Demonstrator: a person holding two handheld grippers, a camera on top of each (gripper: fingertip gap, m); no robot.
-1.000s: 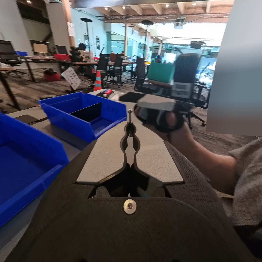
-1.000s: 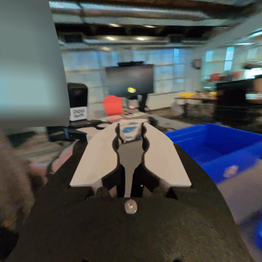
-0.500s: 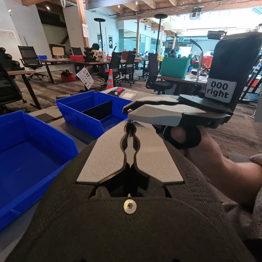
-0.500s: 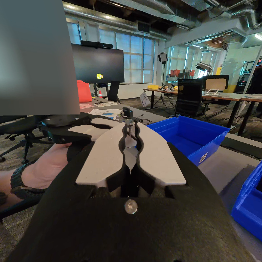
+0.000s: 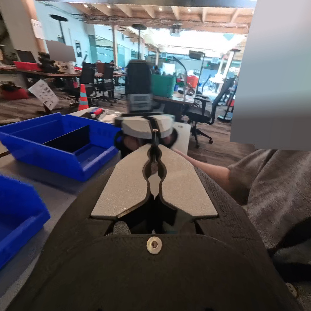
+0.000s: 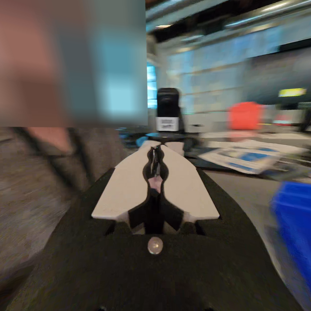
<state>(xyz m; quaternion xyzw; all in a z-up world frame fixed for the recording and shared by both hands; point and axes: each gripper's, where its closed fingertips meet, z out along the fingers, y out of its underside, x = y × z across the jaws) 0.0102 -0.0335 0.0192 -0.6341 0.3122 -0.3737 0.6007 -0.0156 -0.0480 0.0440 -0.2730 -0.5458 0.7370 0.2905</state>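
My left gripper [image 5: 154,147] is shut on a thin metal screw [image 5: 155,134] that stands upright out of its fingertips. My right gripper [image 5: 152,128] faces it head-on, a little higher, with its pale fingers closed around the screw's upper part. In the right wrist view, which is blurred by motion, my right gripper [image 6: 155,149] is shut with the thin dark screw [image 6: 154,161] in the slot between its fingers. The left gripper [image 6: 164,143] meets it tip to tip. Both are held in the air in front of a person in a grey shirt [image 5: 277,193].
A blue bin with a black divider [image 5: 58,144] sits on the grey table at left, and a second blue bin [image 5: 16,218] is nearer. The right wrist view shows a blue bin [image 6: 294,227] at right and printed sheets [image 6: 244,158] on the table. Office chairs and desks stand behind. Left and right tips are no more than a few centimetres apart.
The right gripper has swung from side-on to facing the left gripper head-on, and its fingers have closed on the screw. The left gripper has kept its hold on the screw.
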